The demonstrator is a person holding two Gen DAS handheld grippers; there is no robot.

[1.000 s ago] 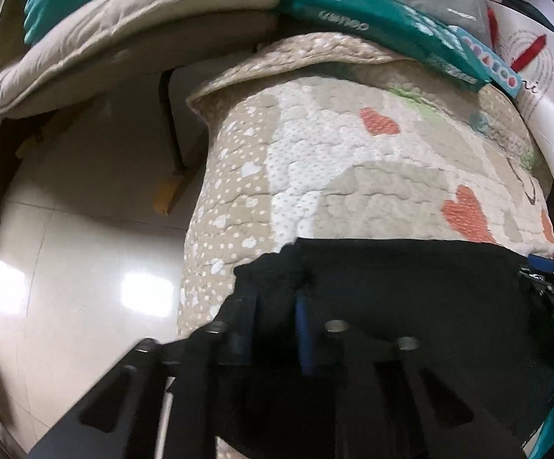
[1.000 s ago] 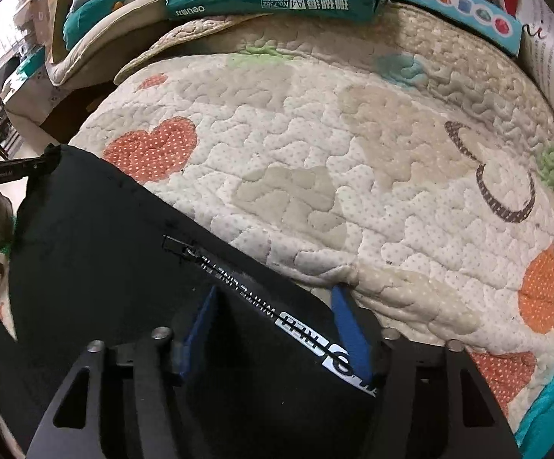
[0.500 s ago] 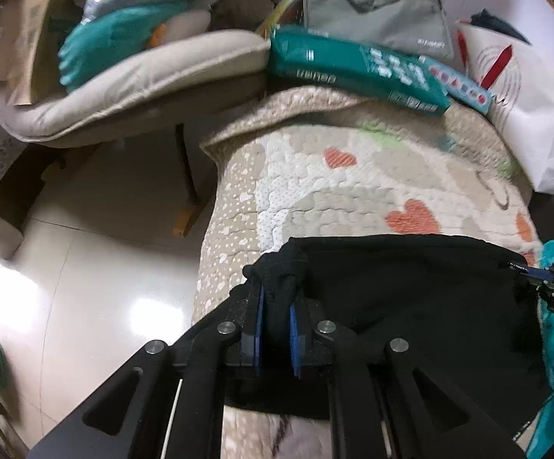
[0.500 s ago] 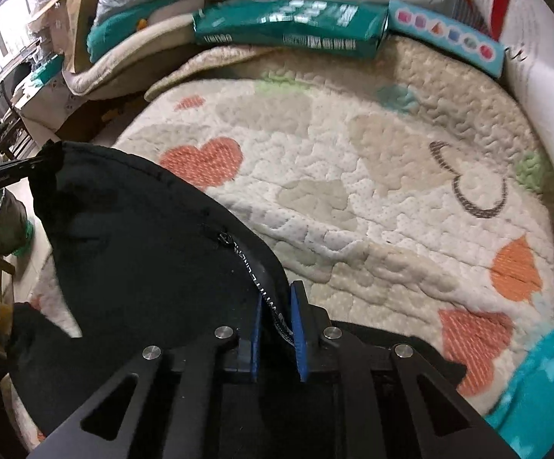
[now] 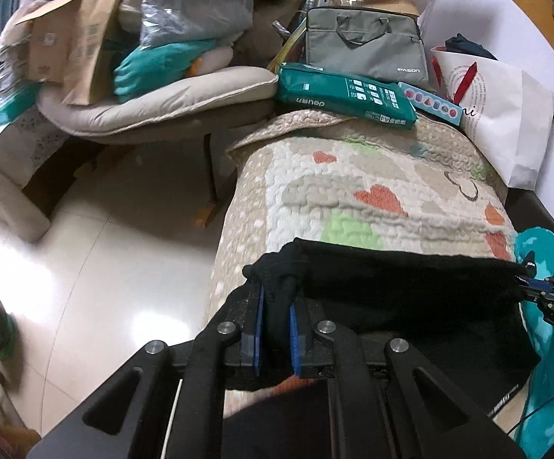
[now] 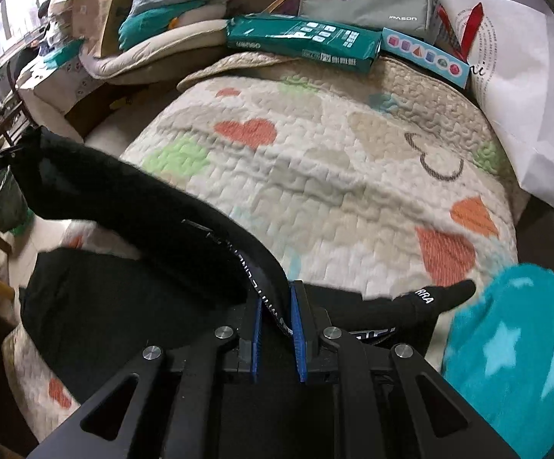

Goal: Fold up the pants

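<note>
The left gripper [image 5: 275,311] is pinching a bunched corner of the black pants [image 5: 403,290], its blue pads squeezing the cloth tight. The right gripper [image 6: 275,319] is pinching the other end, closing on an edge with white letters. The pants are hanging stretched between the two grippers, over a quilt [image 6: 338,176] with orange hearts. Only the left view is showing the shiny floor [image 5: 85,267] beside the quilt and the right gripper far off at the pants' end. Only the right view is showing more of the pants lying on the quilt underneath, and a blue blanket with stars [image 6: 514,348] near them.
</note>
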